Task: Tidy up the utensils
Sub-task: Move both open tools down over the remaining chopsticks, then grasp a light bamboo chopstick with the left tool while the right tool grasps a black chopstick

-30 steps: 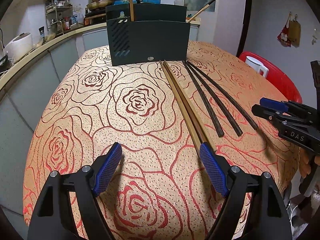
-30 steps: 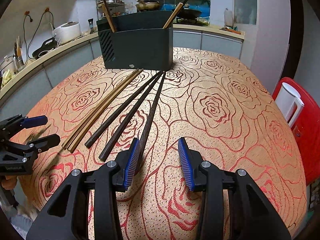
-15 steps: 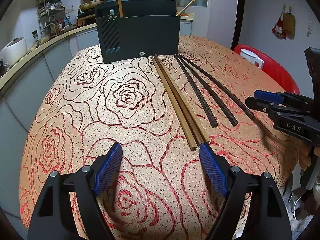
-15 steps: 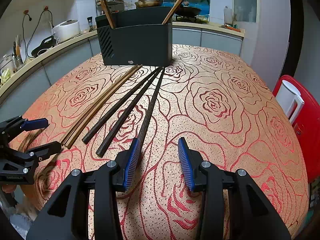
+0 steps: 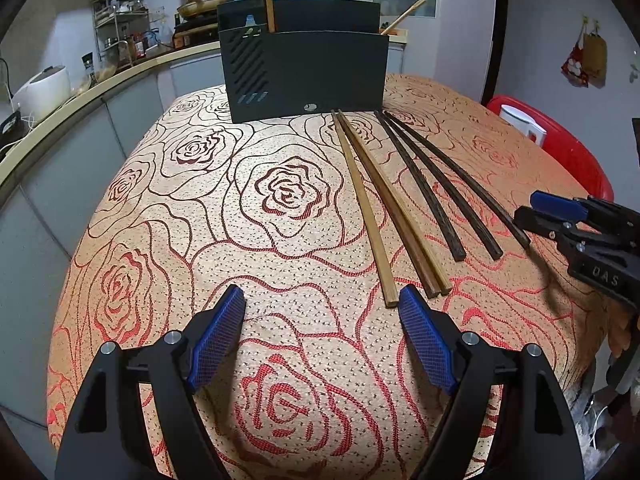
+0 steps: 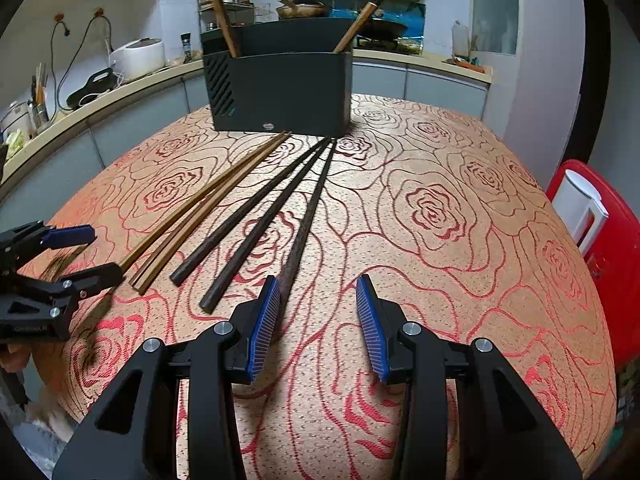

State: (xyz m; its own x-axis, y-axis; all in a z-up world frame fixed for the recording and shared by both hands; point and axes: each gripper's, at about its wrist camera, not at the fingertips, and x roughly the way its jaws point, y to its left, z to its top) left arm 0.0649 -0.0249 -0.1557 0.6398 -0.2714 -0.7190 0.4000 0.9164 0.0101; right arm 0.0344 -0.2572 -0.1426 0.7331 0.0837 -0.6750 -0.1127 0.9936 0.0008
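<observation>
We judge the chopsticks (image 5: 404, 216) near the desk's near edge light, stiff and slippery; we take their blunt ends; both hand-held grippers, left (image 5: 322, 342) and right (image 6: 318, 326), stand apart, empty.

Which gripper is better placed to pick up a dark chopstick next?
Probably the right gripper: the nearest dark chopstick ends beside its left finger. The left gripper sits by the light chopsticks.
</observation>
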